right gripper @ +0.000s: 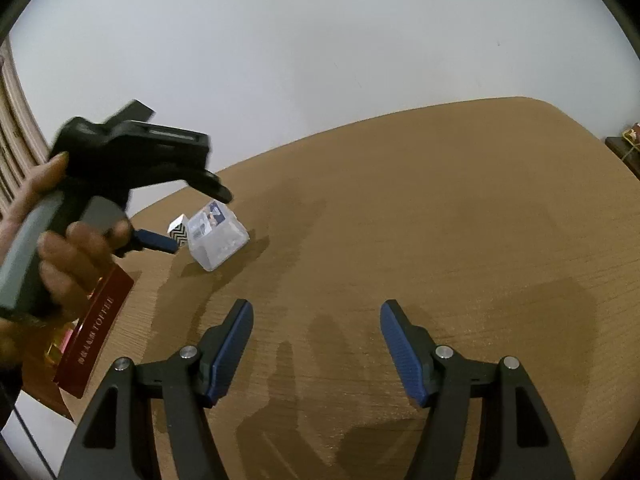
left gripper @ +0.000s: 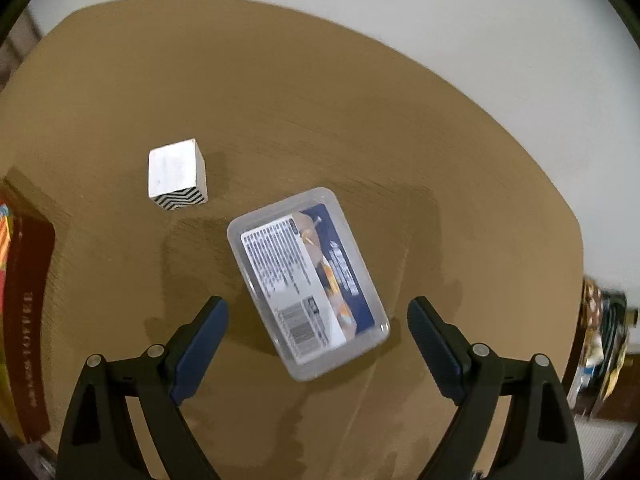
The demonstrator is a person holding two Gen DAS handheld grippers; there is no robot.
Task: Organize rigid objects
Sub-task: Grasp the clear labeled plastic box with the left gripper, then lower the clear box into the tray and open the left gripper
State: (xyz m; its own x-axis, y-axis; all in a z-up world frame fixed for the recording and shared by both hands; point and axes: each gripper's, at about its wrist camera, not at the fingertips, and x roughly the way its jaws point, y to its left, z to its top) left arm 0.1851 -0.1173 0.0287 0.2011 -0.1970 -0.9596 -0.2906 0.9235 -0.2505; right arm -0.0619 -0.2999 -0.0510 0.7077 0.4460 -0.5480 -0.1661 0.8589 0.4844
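Observation:
A clear plastic box [left gripper: 308,280] with a printed label lies flat on the brown table [left gripper: 320,100], just ahead of my left gripper [left gripper: 318,308], which is open and hovers above it, empty. A white cube [left gripper: 176,174] with a black zigzag side stands to the box's far left. In the right wrist view the box [right gripper: 216,240] and cube [right gripper: 179,232] sit far left under the hand-held left gripper [right gripper: 192,216]. My right gripper [right gripper: 316,312] is open and empty over bare table.
A dark red toffee box [right gripper: 96,328] lies at the table's left edge, also in the left wrist view [left gripper: 28,320]. A white wall [right gripper: 320,40] stands behind the table. Cluttered items [left gripper: 600,340] sit off the right edge.

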